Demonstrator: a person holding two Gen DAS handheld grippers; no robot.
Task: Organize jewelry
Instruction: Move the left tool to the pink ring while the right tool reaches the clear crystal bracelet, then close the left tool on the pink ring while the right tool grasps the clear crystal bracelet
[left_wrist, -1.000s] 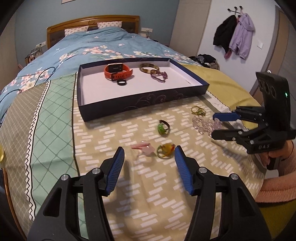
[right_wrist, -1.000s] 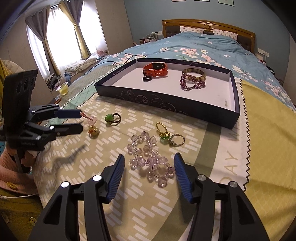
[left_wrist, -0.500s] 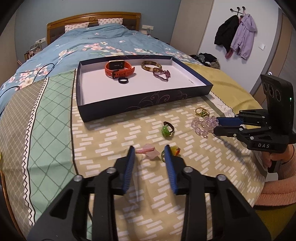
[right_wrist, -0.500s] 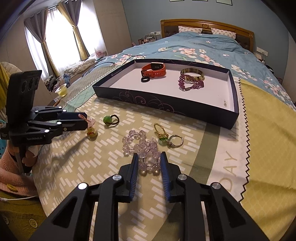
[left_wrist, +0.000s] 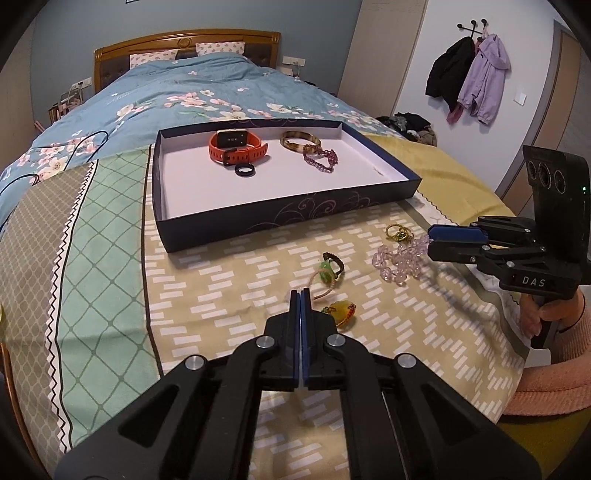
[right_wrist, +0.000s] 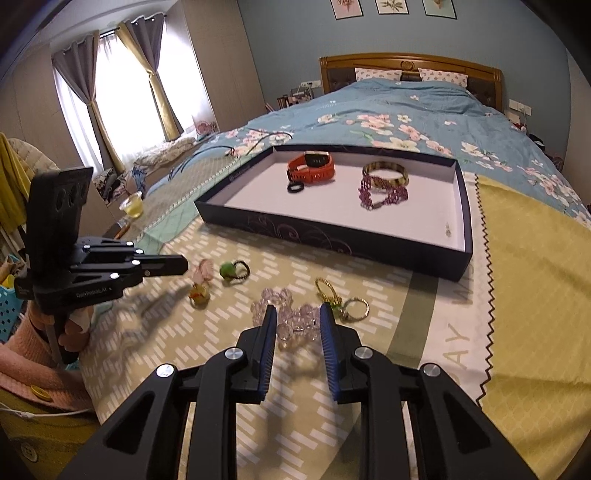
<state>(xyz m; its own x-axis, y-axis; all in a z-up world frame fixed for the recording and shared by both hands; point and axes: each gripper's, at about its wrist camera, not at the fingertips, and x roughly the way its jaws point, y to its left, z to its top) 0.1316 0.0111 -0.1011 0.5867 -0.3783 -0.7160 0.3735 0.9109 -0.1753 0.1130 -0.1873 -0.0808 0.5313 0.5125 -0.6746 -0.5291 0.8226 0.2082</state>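
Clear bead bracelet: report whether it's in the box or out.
Out. The clear bead bracelet lies on the bedspread, short of the box, between the right gripper's jaws.

Dark blue shallow cardboard tray (right_wrist: 332, 236) blocks passage at twelve o'clock. Open bedspread lies between tray wall and scattered clear bead bracelet (right_wrist: 291, 314), green-stone ring (right_wrist: 232, 269) at ten o'clock.

A bed (left_wrist: 110, 258) covered in patchwork cloth is carrying a dark shallow box (left_wrist: 288, 212). Lying loose on the cloth are a clear bead bracelet (right_wrist: 291, 321), gold rings (right_wrist: 347, 302), a green ring (right_wrist: 234, 269) and an amber charm (left_wrist: 341, 310).
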